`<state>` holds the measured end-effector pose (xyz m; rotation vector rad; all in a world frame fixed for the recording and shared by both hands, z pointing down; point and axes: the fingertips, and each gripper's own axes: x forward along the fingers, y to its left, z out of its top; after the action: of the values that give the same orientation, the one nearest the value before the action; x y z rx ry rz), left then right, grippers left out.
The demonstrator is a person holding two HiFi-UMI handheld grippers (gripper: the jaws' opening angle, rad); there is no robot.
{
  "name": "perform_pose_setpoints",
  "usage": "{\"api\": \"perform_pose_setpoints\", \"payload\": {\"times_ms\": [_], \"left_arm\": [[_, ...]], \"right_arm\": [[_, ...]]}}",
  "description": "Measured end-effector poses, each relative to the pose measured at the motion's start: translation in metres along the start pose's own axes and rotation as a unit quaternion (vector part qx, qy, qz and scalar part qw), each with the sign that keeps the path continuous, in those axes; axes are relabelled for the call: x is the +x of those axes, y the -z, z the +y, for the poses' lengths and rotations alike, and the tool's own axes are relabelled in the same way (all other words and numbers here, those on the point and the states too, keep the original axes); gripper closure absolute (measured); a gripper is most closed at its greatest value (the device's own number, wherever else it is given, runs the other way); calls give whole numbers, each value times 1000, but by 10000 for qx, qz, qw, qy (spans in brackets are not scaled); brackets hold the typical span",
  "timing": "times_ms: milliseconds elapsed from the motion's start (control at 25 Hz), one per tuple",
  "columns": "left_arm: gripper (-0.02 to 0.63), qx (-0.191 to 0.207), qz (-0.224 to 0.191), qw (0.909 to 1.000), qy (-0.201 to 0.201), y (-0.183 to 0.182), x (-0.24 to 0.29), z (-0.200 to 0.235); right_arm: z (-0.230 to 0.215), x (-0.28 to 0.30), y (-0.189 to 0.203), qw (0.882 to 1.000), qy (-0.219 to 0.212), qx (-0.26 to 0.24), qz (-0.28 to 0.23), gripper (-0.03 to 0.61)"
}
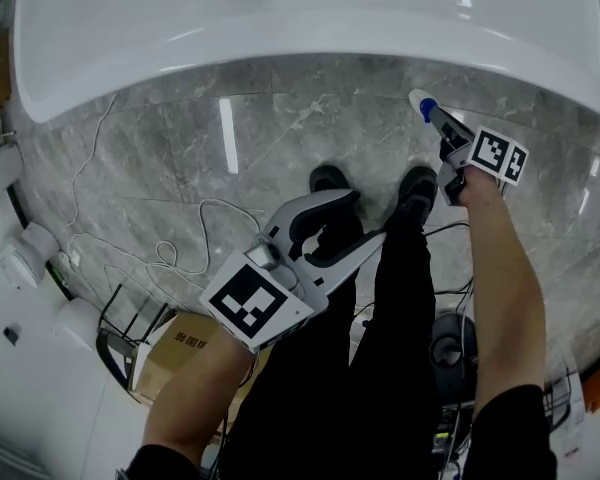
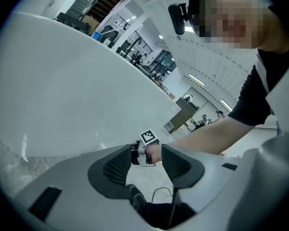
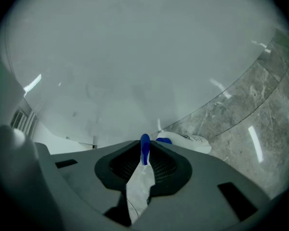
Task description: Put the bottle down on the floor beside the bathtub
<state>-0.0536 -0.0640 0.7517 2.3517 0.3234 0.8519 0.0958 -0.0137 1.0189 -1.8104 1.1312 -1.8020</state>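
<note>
A white bottle [image 1: 421,104] with a blue top hangs low over the grey marble floor [image 1: 230,158], close under the curved wall of the white bathtub [image 1: 280,18]. My right gripper [image 1: 435,118] is shut on it. In the right gripper view the jaws pinch a thin blue part [image 3: 144,150] of the bottle's top, and the white body [image 3: 185,141] shows just past the jaws, near the bathtub [image 3: 111,57]. My left gripper [image 1: 365,218] is held above the person's legs, open and holding nothing. Between its pads [image 2: 116,166] I see the right hand and its marker cube [image 2: 149,137].
The person's two dark shoes [image 1: 330,180] stand on the floor facing the tub. Loose cables [image 1: 180,238] trail across the floor at the left. A cardboard box [image 1: 180,353] and a black wire rack [image 1: 120,328] sit at the lower left, with white fixtures [image 1: 20,258] along the left edge.
</note>
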Motion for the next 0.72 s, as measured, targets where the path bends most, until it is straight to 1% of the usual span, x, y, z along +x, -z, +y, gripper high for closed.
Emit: {"api": "perform_pose_setpoints", "payload": {"times_ms": [120,240,400,720], "left_arm": [[407,-48,56,10000,-9,5,4,-1],[410,-160,-11,9999,-2,7,8,-2],[413,-261,36,9997,2,13,10,-11],[414,-263,-42,9996,31,3,18,-16]], "right_arm": [[0,1,-15,9990,-214,258,-284,506],[-15,2,-23,9982,-66,360,-474,505],[-34,-1,-16,9975,265,491,-440,497],[-29,-6,-12,9987,163,378,-313,497]]}}
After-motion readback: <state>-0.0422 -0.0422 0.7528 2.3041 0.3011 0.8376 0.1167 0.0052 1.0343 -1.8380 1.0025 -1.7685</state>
